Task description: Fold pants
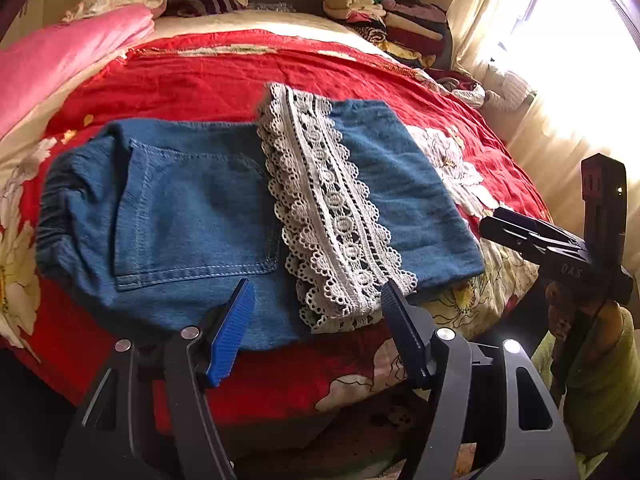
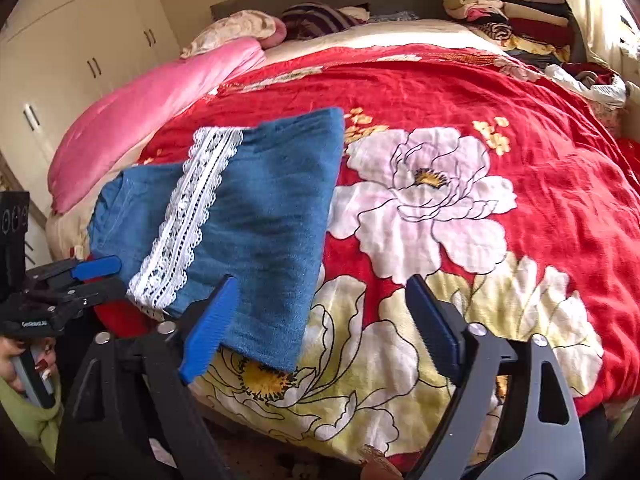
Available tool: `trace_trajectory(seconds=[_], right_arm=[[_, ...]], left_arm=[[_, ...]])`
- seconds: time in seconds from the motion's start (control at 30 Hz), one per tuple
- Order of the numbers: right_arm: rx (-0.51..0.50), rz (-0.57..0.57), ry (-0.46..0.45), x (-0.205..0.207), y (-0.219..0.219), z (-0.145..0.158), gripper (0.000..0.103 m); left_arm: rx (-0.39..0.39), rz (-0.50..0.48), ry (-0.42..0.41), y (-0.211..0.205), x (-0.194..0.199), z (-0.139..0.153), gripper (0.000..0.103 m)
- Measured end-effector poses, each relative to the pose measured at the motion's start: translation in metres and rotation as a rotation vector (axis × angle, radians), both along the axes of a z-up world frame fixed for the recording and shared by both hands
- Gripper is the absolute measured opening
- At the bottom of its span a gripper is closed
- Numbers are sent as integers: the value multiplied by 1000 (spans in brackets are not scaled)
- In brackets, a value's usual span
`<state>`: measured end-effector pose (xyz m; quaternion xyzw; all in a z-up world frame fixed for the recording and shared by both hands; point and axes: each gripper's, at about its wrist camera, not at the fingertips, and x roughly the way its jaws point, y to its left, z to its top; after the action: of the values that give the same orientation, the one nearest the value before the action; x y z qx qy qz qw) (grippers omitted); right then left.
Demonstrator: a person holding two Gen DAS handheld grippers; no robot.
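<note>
Blue denim pants (image 1: 192,208) lie folded on the red flowered bedspread (image 1: 208,76), the white lace hem (image 1: 328,208) laid across the middle. My left gripper (image 1: 318,286) hangs open just over the near edge of the pants, with nothing between its blue pads. In the right wrist view the same pants (image 2: 264,208) lie to the left, their right corner reaching the near bed edge. My right gripper (image 2: 322,280) is open above that corner, pads apart from the cloth. The left gripper (image 2: 96,268) shows at the far left there.
A pink blanket (image 1: 60,52) lies along the left side of the bed. Stacked folded clothes (image 1: 384,16) sit at the far right corner by a bright curtained window (image 1: 560,60). White wardrobes (image 2: 80,40) stand left. A green sleeve (image 1: 600,380) holds the right gripper.
</note>
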<state>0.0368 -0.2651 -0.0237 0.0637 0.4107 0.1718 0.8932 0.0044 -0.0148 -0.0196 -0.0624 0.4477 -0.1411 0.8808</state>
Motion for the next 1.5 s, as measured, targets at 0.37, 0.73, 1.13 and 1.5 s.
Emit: trace_trajectory(seconds=[0.37,0.73,1.13,1.5], right_arm=[[-25,-12,-59,-8,7,25,92],[-51,94,-132,3,54,62,94],[-85,354,-146,37,163,85,94],[-142,602,-42,74,267,64,94]], left_arm=[[19,66,-52,23,-10,19,87],[21,187,-53,74,-20,24,90],[-50,306,-26,134,-23,8,90],[-196,285,-16,143,-13,-11,73]])
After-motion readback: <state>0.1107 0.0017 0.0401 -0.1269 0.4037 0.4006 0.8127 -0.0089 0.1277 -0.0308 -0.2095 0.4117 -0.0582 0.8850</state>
